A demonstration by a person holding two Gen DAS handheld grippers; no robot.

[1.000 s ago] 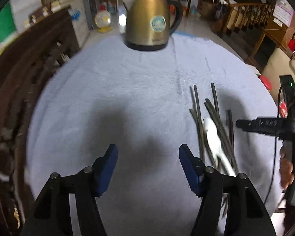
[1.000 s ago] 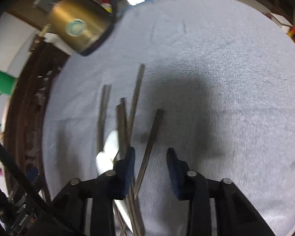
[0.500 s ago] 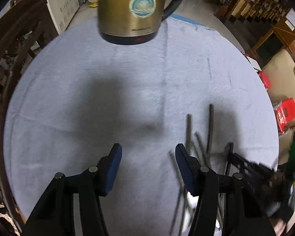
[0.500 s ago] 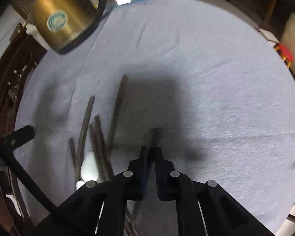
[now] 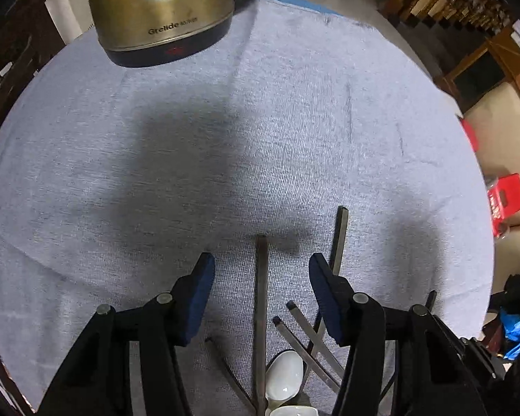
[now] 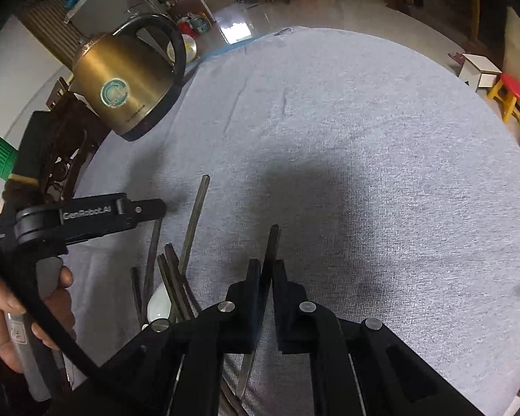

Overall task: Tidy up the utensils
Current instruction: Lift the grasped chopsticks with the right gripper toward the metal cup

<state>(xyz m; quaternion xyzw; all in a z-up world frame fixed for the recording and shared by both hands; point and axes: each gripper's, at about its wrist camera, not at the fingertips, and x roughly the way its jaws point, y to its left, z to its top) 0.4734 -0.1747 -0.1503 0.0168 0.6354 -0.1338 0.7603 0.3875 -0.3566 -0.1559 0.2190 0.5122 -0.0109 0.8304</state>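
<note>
Gripping one dark chopstick [image 6: 271, 249] in the right gripper [image 6: 267, 277], jaws pressed together on its shaft with the squared end poking out past the fingertips. Lying just to the left on the grey cloth [image 6: 381, 145]: the rest of the chopstick pile [image 6: 176, 270], crossed over a white spoon [image 6: 159, 306]. Hovering over that same pile from the other side, the left gripper [image 5: 260, 274], jaws spread wide, with a single chopstick [image 5: 261, 298] running up between its fingers but not touched by either pad.

Doing this step well probably means lifting the held stick straight and slowly, watching that its hidden rear end, tucked under the gripper body, does not drag a neighbour or flick the spoon. Keeping the pinch near the middle of the shaft for balance; cannot tell how far back the stick reaches. Closing the left jaws only once squarely astride one stick, not two. Steering clear of the brass kettle [image 6: 128, 83] at the far edge of the cloth, well apart from the pile.
</note>
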